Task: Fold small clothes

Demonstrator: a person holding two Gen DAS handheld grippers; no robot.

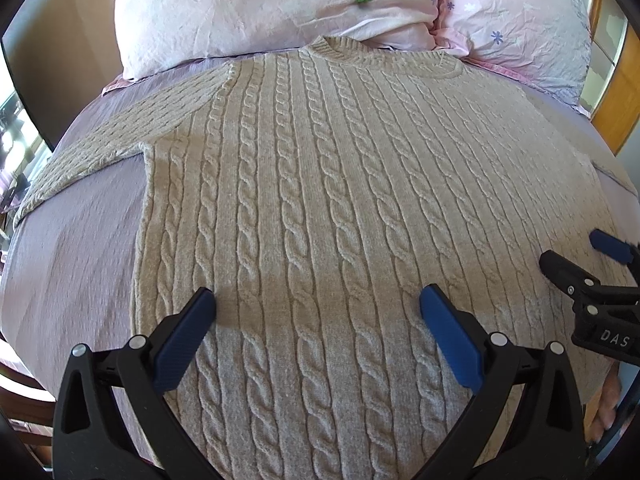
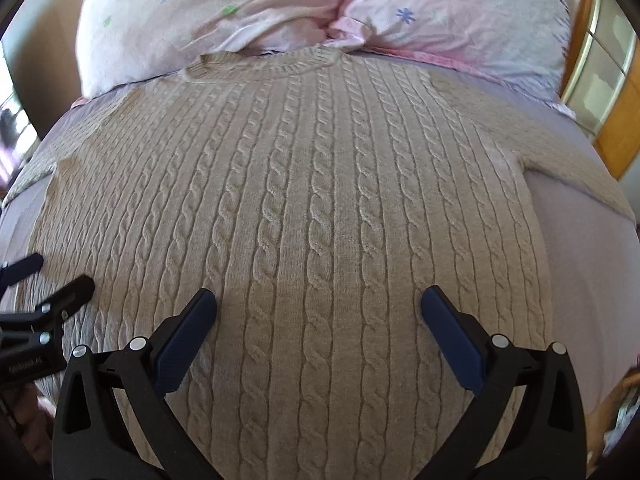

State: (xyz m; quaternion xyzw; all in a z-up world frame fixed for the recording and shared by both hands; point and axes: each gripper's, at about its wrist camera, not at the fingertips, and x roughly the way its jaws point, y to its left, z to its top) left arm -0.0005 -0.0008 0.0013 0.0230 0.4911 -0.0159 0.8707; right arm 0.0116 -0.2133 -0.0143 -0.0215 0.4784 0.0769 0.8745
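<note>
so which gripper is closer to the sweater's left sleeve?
Left. The left gripper hovers over the body beside the left sleeve; the right gripper sits toward the opposite side of the sweater.

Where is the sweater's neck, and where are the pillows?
sweater collar (image 1: 352, 50), left wrist view, on the ribbed neckband.
left pillow (image 1: 260, 4), left wrist view, on its flowered middle.
right pillow (image 2: 460, 12), right wrist view, on its flowered cover.

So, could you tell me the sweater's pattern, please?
Beige cable knit sweater; clearest in the left wrist view.

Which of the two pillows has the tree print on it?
The left pillow, behind the sweater's collar: it has a dark tree print. The right pillow shows only flowers.
</note>
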